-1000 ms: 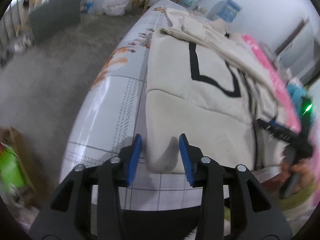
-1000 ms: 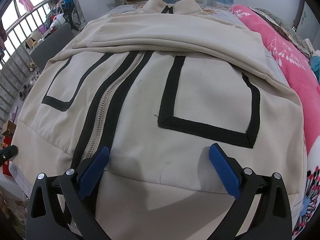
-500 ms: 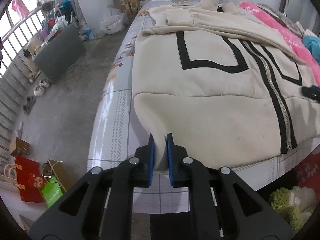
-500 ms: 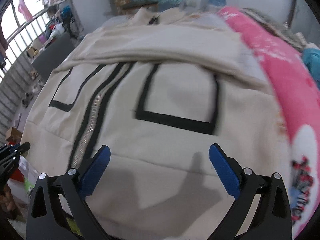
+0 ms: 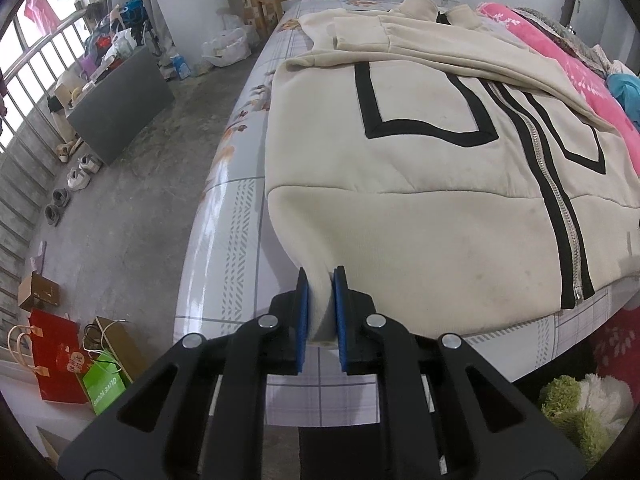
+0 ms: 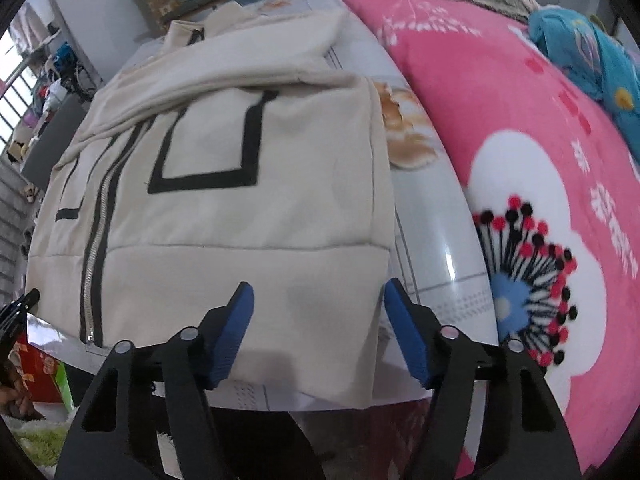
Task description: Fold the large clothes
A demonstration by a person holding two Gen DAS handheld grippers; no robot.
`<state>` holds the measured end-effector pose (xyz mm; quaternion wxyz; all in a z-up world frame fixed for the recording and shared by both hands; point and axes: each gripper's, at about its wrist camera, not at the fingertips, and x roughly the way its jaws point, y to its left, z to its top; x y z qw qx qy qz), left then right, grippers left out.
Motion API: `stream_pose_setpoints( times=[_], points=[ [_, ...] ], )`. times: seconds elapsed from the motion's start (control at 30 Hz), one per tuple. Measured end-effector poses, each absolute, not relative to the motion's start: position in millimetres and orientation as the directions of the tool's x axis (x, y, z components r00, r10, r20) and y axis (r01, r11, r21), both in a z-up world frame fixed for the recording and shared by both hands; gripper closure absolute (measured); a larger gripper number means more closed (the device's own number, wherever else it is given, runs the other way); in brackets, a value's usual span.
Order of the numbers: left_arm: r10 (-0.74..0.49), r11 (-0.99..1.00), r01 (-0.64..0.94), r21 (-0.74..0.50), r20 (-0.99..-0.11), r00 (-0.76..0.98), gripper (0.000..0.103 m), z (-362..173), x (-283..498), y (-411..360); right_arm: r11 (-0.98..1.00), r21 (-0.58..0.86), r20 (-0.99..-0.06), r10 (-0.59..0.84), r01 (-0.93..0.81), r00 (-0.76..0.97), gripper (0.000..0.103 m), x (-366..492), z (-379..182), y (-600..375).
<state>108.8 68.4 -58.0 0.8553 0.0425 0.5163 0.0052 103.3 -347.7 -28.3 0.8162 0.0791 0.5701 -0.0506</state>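
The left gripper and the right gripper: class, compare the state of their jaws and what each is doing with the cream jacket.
The left gripper has its jaws nearly together, pinching one bottom corner of the cream jacket; the right gripper has its jaws apart, and they have just been closing around the other corner, pads not yet pressing. The left lifts the fabric into a peak; under the right it lies flat. Both have blue pads and point down at the hem.
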Motion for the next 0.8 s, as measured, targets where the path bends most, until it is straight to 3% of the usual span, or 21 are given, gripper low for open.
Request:
stream_pose_setpoints(
  times=[0.47, 0.8],
  points=[
    [0.053, 0.996, 0.034, 0.078, -0.883, 0.466, 0.091, -58.4, 109.0, 68.3, 0.982, 0.041, -0.959, -0.013, 0.183, 0.282, 0.071, 93.1, -42.9, -351.7],
    [0.048, 0.997, 0.032, 0.071, -0.886, 0.461, 0.091, -58.7, 109.7, 68.8, 0.984, 0.02, -0.963, -0.029, 0.179, 0.269, 0.072, 93.9, -47.6, -348.9]
  ],
)
